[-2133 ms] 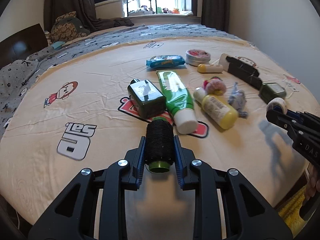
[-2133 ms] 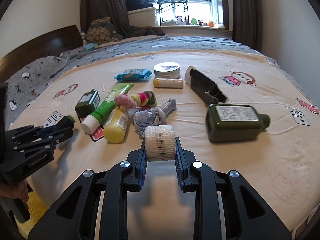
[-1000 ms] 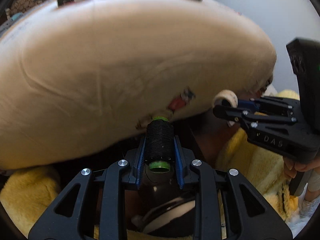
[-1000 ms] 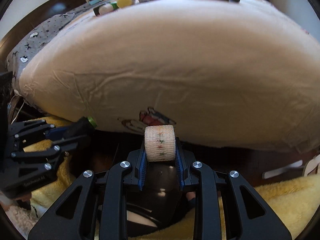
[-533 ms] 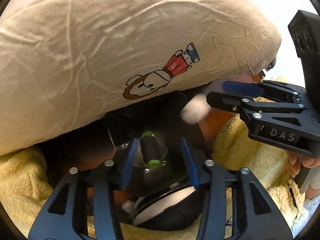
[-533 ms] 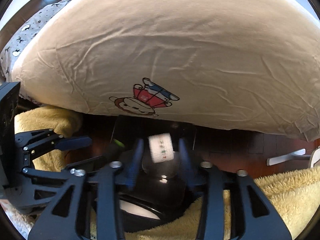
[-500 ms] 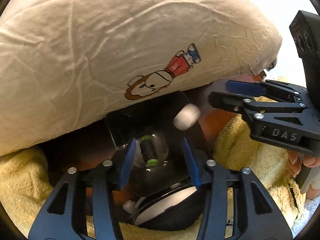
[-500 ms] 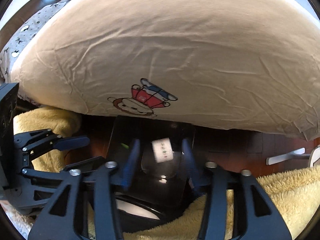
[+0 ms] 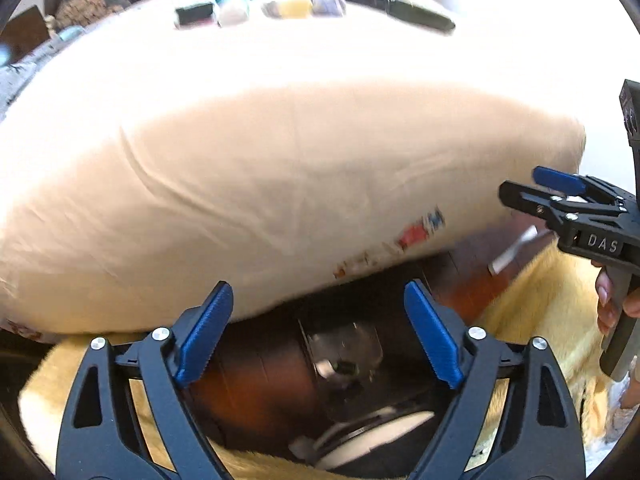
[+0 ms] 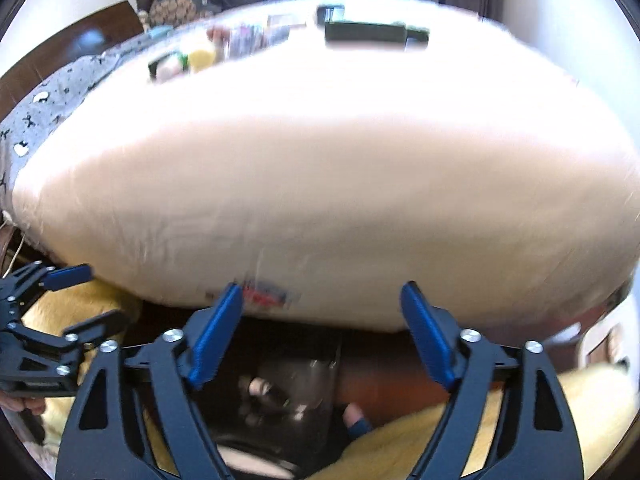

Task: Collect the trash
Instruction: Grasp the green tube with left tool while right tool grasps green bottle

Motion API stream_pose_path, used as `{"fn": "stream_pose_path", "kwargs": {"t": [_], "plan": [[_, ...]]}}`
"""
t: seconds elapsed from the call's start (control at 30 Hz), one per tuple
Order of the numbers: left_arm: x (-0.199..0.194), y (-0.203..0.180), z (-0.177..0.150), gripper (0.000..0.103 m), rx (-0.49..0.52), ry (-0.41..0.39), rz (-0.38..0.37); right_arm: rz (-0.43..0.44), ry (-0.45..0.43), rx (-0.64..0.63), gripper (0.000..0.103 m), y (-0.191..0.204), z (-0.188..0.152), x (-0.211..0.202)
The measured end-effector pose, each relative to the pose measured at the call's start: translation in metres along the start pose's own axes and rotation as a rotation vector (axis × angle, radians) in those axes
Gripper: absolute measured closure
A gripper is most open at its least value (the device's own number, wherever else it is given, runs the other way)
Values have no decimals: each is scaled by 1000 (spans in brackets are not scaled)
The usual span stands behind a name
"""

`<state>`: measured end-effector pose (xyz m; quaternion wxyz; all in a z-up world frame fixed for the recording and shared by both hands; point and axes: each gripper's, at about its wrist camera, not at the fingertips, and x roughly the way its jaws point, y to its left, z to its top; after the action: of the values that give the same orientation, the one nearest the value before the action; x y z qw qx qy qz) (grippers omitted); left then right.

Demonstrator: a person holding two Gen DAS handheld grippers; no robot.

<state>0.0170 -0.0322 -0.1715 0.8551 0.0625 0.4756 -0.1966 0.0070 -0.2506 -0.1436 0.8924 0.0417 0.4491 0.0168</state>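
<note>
Bed (image 9: 248,184): soft cream sheet, rounded edge overhanging the dark lined bin (image 9: 344,360) on the floor — bin sits below for drop-offs. Remaining trash (image 10: 376,34), bottles and tubes, blurred on the bed top. Left gripper (image 9: 320,336) and right gripper (image 10: 320,332): ribbed blue fingers have just been opening, now wide apart, nothing between — dropped pieces lie in the bin.

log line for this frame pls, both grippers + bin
left gripper: open, empty, jaws just opened | right gripper: open, empty, jaws just opened | bin: below both, by bed edge
</note>
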Motion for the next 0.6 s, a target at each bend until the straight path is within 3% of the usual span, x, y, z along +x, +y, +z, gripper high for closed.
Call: {"fn": "stream_pose_path", "kwargs": {"t": [0.27, 0.4, 0.6], "plan": [[-19, 14, 47, 18, 6, -96, 76, -18, -116, 23, 9, -20, 65, -1], [-17, 25, 76, 17, -12, -131, 70, -107, -171, 41, 6, -17, 103, 18], [-6, 37, 121, 17, -32, -168, 86, -150, -159, 129, 5, -30, 143, 57]]}}
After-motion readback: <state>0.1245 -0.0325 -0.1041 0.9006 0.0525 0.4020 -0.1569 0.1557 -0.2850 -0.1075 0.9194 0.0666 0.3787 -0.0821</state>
